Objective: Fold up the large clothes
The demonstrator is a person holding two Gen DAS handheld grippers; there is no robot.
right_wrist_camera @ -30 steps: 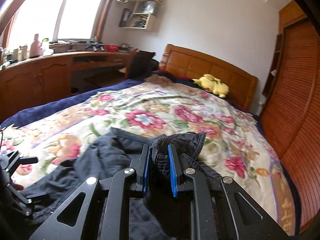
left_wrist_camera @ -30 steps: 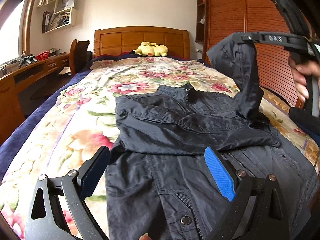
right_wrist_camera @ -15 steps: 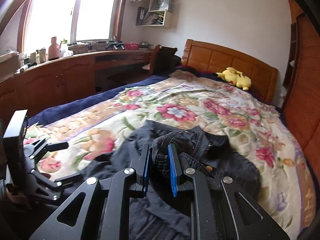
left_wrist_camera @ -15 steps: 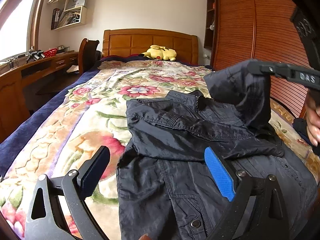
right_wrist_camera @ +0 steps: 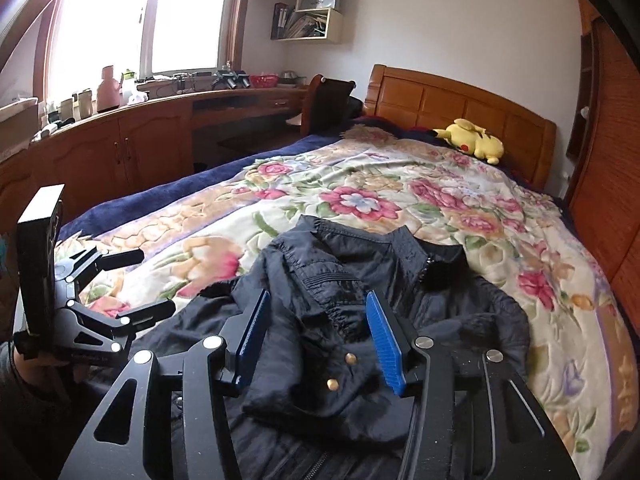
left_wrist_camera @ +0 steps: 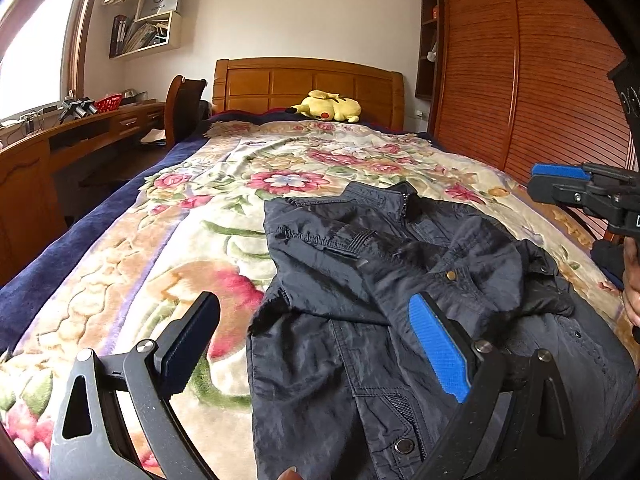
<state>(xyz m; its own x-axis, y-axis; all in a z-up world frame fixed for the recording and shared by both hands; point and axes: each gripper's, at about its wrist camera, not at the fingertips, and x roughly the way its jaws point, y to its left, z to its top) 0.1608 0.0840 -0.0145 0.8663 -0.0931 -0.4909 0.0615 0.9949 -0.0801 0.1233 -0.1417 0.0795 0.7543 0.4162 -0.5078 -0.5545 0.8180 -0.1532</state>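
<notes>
right wrist: both tools gape wide, empty, over the dark jacket (right_wrist_camera: 360, 304).

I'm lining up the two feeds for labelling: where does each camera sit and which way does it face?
Left wrist: on the left gripper, low over the foot of the bed, facing the headboard; its open fingers frame the jacket; the right gripper shows at right.
Right wrist: on the right gripper, above the jacket's folded sleeve, facing the headboard and desk; the open left gripper shows at left.
Shared: jacket, bed, headboard, yellow plush.
</notes>
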